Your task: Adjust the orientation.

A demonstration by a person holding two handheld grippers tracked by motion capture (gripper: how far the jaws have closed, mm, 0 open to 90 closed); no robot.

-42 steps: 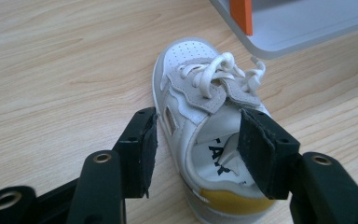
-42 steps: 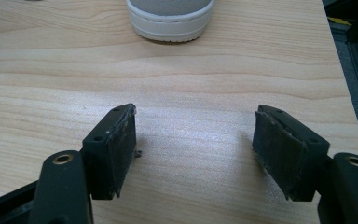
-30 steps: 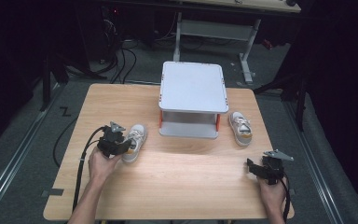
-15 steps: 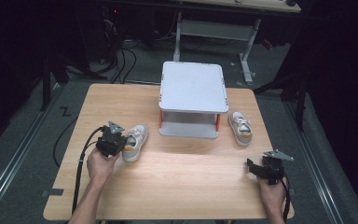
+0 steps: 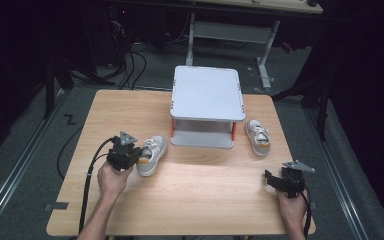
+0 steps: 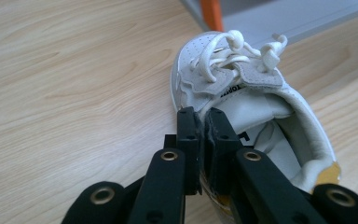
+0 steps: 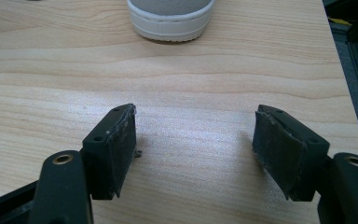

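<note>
The left tool [image 6: 203, 122] is pinching the heel collar of the white shoe [image 6: 242, 100] lying ahead of it on the desk [image 5: 205, 195], so lifting slowly should keep that thin grip, while the right tool [image 7: 193, 140] is idling wide open.

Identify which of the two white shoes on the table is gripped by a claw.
The shoe left of the grey stand: the left shoe, whose heel collar the left claw pinches. The right shoe lies untouched.

matt wood-grain table [image 5: 205, 190], white leather-look shoe [image 6: 242, 93]
</note>
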